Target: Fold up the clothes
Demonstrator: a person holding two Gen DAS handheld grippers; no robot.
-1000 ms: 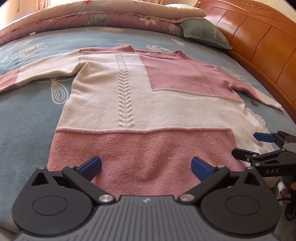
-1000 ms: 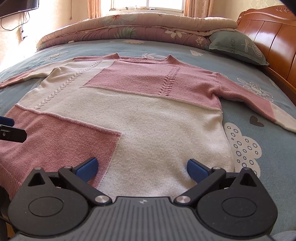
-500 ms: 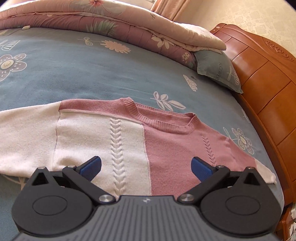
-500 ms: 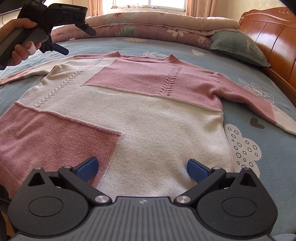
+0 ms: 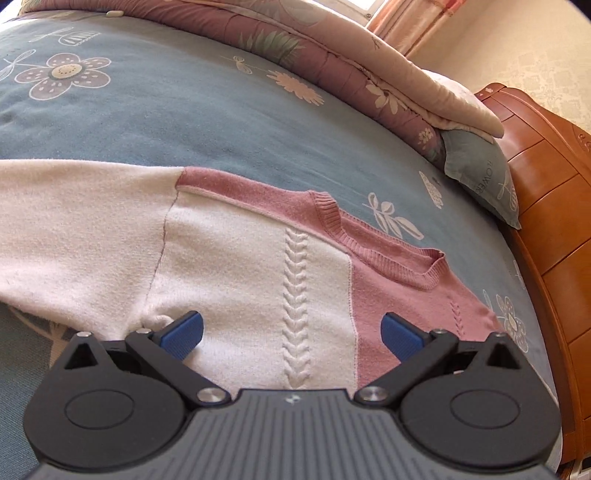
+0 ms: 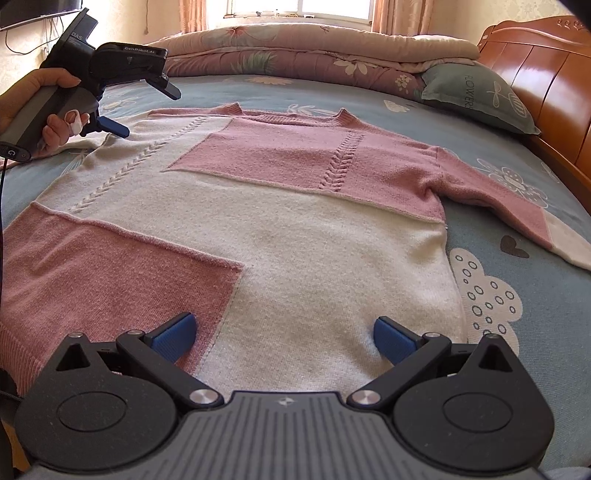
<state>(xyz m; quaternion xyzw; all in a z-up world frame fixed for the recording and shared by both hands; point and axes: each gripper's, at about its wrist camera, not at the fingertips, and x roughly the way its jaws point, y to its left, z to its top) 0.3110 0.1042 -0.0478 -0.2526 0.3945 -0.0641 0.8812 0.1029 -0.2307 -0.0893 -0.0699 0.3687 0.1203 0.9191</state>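
Note:
A pink and cream knitted sweater [image 6: 295,229] lies flat, front up, on the bed, sleeves spread to both sides. My left gripper [image 5: 291,330] is open just above the sweater's [image 5: 258,266] cream shoulder, near the left armpit, with its collar ahead. The right wrist view shows that left gripper [image 6: 147,107] held by a hand over the far left shoulder. My right gripper [image 6: 282,334] is open low over the hem, nothing between its fingers. The right sleeve [image 6: 517,206] stretches toward the bed's right side.
The blue flowered bedsheet [image 6: 517,295] covers the bed. A folded quilt [image 6: 314,51] and a grey-green pillow [image 6: 476,96] lie at the far end. A wooden headboard [image 6: 543,62] runs along the right. A dark screen [image 6: 33,11] hangs on the left wall.
My left gripper has travelled from the hem up to the sweater's left shoulder and come down closer to the fabric. The right gripper has stayed still at the hem.

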